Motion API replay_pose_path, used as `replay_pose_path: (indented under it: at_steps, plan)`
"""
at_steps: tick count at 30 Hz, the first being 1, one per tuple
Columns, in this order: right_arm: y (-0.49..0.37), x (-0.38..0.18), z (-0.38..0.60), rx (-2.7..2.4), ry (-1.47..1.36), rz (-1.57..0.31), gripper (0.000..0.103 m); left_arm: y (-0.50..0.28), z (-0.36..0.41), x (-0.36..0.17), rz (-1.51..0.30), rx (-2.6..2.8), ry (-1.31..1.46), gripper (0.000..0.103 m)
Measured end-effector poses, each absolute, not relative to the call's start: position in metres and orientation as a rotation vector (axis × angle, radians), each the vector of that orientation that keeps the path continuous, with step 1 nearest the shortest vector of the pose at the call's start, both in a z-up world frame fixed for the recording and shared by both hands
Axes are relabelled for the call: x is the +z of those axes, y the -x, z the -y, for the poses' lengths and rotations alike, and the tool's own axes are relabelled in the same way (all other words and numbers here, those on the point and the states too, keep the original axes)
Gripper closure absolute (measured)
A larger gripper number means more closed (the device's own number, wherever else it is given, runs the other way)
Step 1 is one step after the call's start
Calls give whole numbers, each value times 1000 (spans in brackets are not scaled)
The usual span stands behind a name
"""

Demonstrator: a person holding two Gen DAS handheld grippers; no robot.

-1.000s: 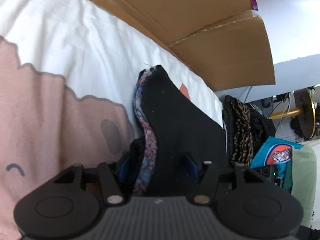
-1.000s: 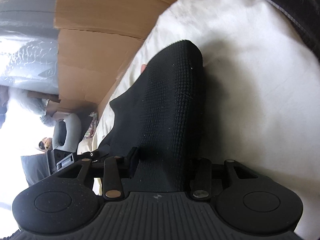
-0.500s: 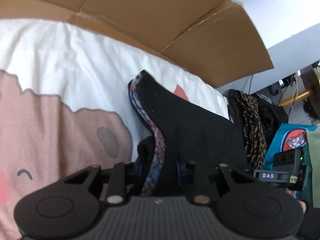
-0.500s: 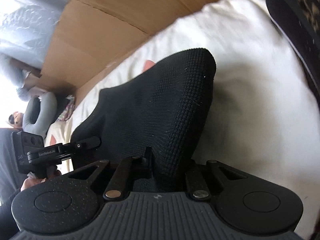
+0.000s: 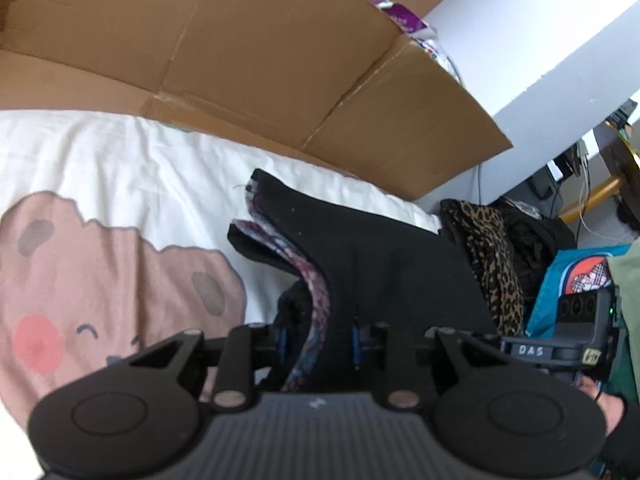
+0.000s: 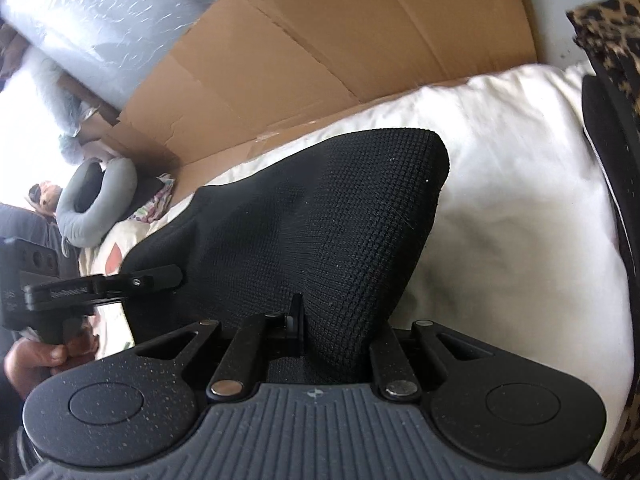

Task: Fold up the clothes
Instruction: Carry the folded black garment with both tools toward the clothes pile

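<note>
The left tool (image 5: 318, 344) is clenched on a black garment (image 5: 384, 264) with a patterned lining, lifted above the white bed (image 5: 120, 160). The right tool (image 6: 340, 320) grips the same garment's knit edge (image 6: 340, 208), though its fingers are mostly hidden by cloth. Cardboard (image 5: 260, 52) stands behind; a leopard-print cloth (image 5: 492, 252) lies beside.

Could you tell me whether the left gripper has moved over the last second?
Yes. The left gripper, shut on the black garment, has tilted up: the cardboard fills more of its view.
</note>
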State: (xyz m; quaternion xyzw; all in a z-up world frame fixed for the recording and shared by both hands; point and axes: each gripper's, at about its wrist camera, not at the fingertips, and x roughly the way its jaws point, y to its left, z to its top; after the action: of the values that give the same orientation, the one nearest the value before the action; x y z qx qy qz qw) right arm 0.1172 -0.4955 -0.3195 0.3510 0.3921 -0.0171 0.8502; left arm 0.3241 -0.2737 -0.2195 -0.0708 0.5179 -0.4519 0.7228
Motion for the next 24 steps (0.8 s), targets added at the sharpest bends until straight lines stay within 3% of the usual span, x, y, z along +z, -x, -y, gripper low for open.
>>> replay_pose_path:
  at_steps: [13,24]
  plan:
    - [-107,-266,463,-2,-590,-772,94,-280,245,-163,-1036,-900,138,75]
    - [-86,-124,429,96,-417,-677,94,-233,205,-32,-908,-791,211,75]
